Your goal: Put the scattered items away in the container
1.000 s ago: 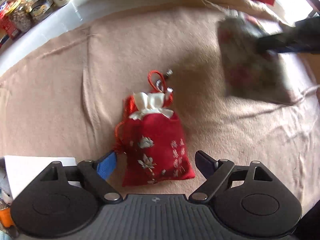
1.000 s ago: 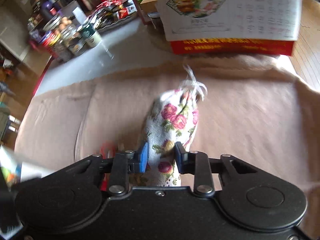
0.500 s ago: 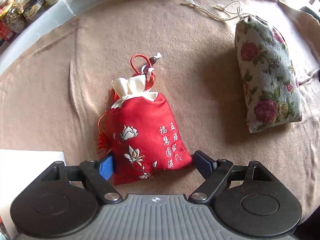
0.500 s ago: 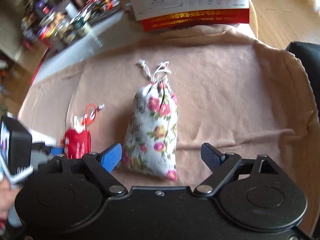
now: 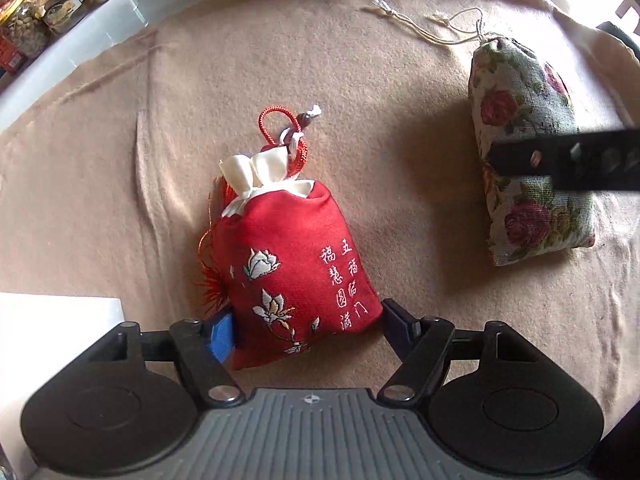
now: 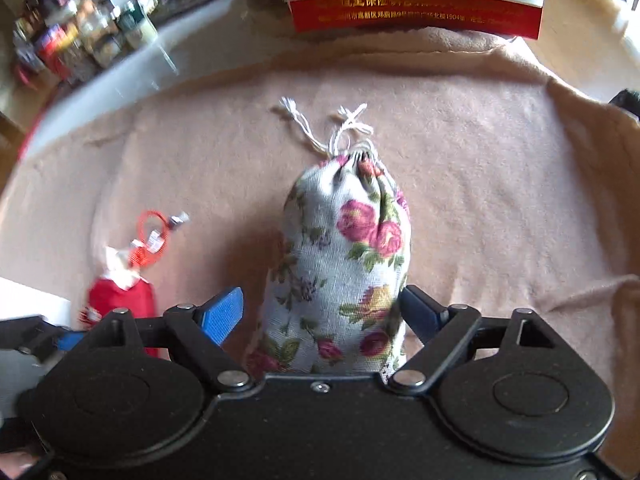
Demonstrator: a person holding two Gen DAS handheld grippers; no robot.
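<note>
A red embroidered drawstring pouch (image 5: 292, 276) lies on the beige cloth (image 5: 120, 160), between the fingers of my left gripper (image 5: 308, 320). Its jaws are closing: the blue pad (image 5: 222, 334) meets the pouch's left edge and the right finger is at its corner, but the pouch is not squeezed. A floral pouch (image 6: 340, 264) lies to the right with my right gripper (image 6: 320, 308) open around its lower half, the left pad clear of it. In the left wrist view a dark finger of that gripper crosses the floral pouch (image 5: 516, 120). The red pouch (image 6: 120, 296) also shows in the right wrist view.
A white flat-topped box (image 5: 56, 328) sits at the lower left beside the left gripper. Jars and tins (image 5: 24, 28) crowd the table beyond the cloth's far left. A desk calendar with a red base (image 6: 412, 12) stands at the far edge. The cloth's right side is wrinkled.
The right gripper let go of the floral pouch, which now lies on the cloth, then came down open around it. The left jaws have narrowed around the red pouch.
</note>
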